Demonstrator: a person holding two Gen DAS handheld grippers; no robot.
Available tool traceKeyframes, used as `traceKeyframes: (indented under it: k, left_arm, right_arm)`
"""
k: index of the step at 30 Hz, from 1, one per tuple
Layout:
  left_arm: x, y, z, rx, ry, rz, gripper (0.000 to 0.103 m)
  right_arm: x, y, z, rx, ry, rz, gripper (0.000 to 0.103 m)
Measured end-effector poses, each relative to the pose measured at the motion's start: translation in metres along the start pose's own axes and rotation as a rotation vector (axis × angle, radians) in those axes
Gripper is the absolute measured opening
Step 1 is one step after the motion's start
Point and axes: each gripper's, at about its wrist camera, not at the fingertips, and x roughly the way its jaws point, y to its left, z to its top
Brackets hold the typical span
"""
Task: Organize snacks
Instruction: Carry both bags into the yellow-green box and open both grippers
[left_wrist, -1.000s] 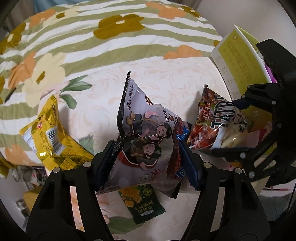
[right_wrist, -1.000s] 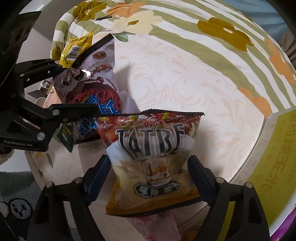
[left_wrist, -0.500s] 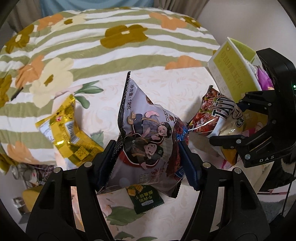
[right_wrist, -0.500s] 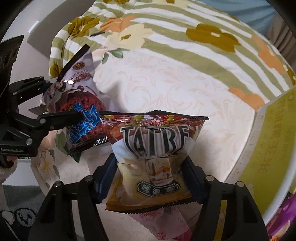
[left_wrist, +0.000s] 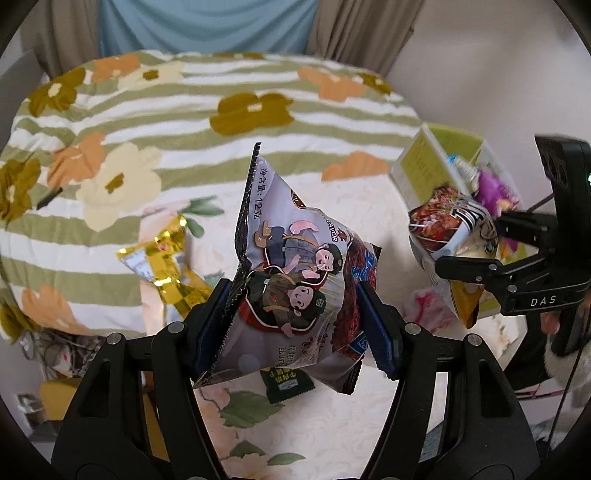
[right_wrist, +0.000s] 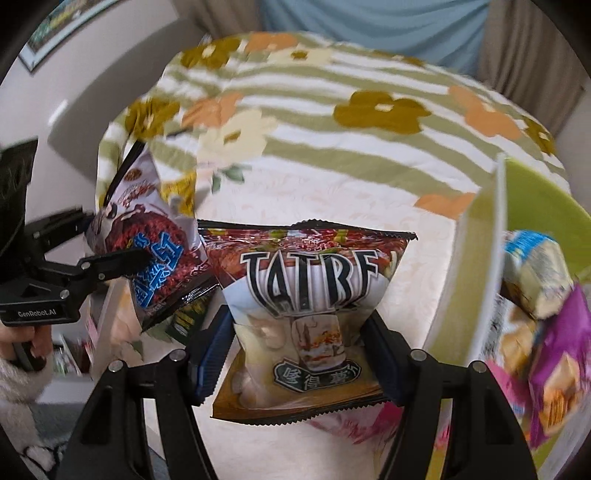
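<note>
My left gripper is shut on a grey snack bag with cartoon figures, held above the bed; it also shows in the right wrist view. My right gripper is shut on a TATBE chips bag, held next to the green cardboard box. That bag also shows in the left wrist view, in front of the box. The box holds several snack packs, among them a purple one.
A gold snack packet and a small dark green packet lie on the cream cloth over the flowered, striped bedspread. Curtains and a wall stand behind the bed. Floor clutter shows at the lower left.
Both grippers have risen and tilted up with their bags, so more of the bed and the curtains show. The right gripper has moved toward the box, whose inside now shows.
</note>
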Motion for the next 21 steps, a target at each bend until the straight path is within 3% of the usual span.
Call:
traceKeyframes:
  k: [9, 16, 21]
  left_arm:
    - [-0.053, -0.038, 0.027, 0.089, -0.135, -0.071, 0.064]
    - [-0.055, -0.113, 0.040, 0.151, -0.167, -0.204, 0.064]
    - [-0.044, -0.179, 0.040, 0.191, -0.169, -0.247, 0.064]
  right_arm:
    - [-0.085, -0.003, -0.033, 0.200, -0.209, -0.059, 0.064]
    - [-0.150, -0.030, -0.079, 0.313, -0.310, -0.199, 0.064]
    - [-0.181, -0.069, -0.116, 0.381, -0.349, -0.259, 0.064]
